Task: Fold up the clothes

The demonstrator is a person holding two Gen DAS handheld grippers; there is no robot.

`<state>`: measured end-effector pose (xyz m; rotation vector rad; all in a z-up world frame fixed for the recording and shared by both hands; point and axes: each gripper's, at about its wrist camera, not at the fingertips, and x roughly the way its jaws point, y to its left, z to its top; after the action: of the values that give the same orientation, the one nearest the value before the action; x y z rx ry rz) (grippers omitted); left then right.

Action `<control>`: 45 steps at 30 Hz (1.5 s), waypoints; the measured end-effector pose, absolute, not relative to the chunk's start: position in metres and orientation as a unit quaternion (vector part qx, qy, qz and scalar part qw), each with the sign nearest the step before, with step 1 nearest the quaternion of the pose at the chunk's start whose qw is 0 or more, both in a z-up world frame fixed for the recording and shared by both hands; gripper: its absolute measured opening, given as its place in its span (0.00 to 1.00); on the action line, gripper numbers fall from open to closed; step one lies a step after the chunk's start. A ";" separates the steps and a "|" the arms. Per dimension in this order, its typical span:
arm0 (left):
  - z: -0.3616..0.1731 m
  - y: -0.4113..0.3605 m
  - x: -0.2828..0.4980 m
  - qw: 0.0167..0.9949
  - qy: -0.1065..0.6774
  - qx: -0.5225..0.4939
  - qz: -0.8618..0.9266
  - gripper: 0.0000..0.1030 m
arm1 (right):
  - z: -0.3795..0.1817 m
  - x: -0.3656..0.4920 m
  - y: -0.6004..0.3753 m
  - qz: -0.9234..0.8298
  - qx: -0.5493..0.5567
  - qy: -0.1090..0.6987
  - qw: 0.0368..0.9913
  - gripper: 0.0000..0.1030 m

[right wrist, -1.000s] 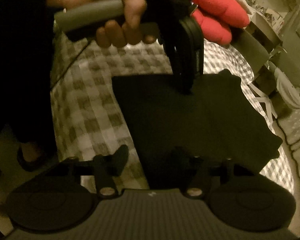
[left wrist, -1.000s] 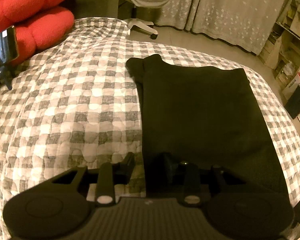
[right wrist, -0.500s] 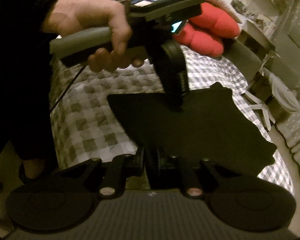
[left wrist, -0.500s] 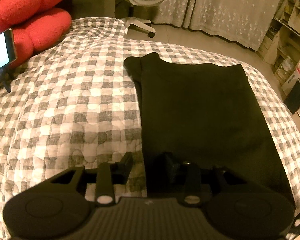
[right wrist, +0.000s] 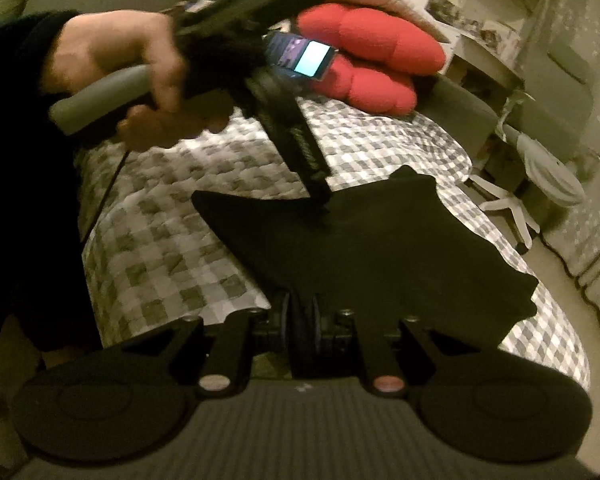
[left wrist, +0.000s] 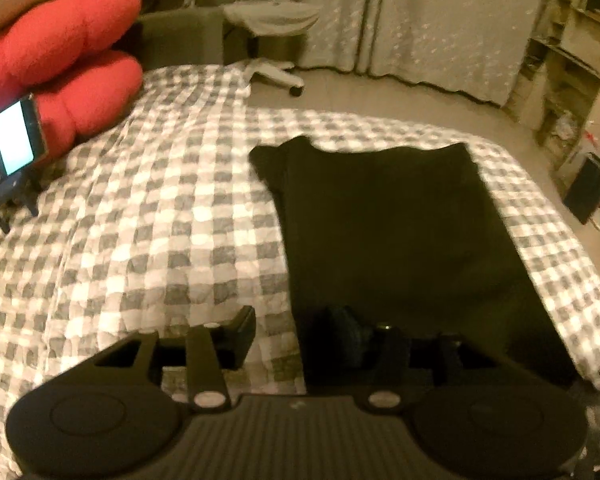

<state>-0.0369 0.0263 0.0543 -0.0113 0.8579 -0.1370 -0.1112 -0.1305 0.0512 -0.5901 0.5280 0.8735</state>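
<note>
Left wrist view is showing us a black garment [left wrist: 400, 232] lying flat on the checked bedcover [left wrist: 140, 240], stretching ahead of our left tool [left wrist: 296, 328]. We are judging it partly folded: it is sitting as a long, narrowed panel with a small flap poking out at the far corner, so a crosswise fold or two is probably still waiting. Our left tool is standing wide, one finger over the bedcover and the other over the cloth's near edge, gripping nothing that we can see.

Right wrist view is showing our right tool [right wrist: 302, 330] pinched narrow on the near edge of the garment [right wrist: 380, 256], which is spreading ahead of it and looking slightly lifted there. Beyond it our left hand [right wrist: 116, 80] is holding the other tool, whose tip is reaching down to the cloth's far edge; we cannot tell whether it is touching.

Around us, red cushions [left wrist: 56, 60] are piled far ahead to the left, with a lit phone on a stand [left wrist: 12, 148] beside them. Curtains [left wrist: 420, 20] are hanging straight ahead, shelves [left wrist: 572, 80] are standing off to the right, and a chair base [left wrist: 276, 76] is resting on the floor past the bed.
</note>
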 end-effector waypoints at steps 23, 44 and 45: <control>0.076 -0.002 -0.117 0.877 0.272 0.198 -0.342 0.72 | 0.057 -0.089 -0.139 0.390 -0.250 0.257 0.848 0.12; 0.052 -0.013 -0.112 0.858 0.322 0.276 -0.288 0.12 | 0.047 -0.109 -0.151 0.400 -0.303 0.283 0.817 0.34; 0.052 -0.013 -0.111 0.859 0.322 0.276 -0.287 0.12 | 0.044 -0.110 -0.155 0.399 -0.311 0.291 0.812 0.34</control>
<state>-0.1107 -0.0131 0.0517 0.5791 0.6771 -0.6020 -0.1102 -0.1547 0.0441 -0.6636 0.6212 0.8527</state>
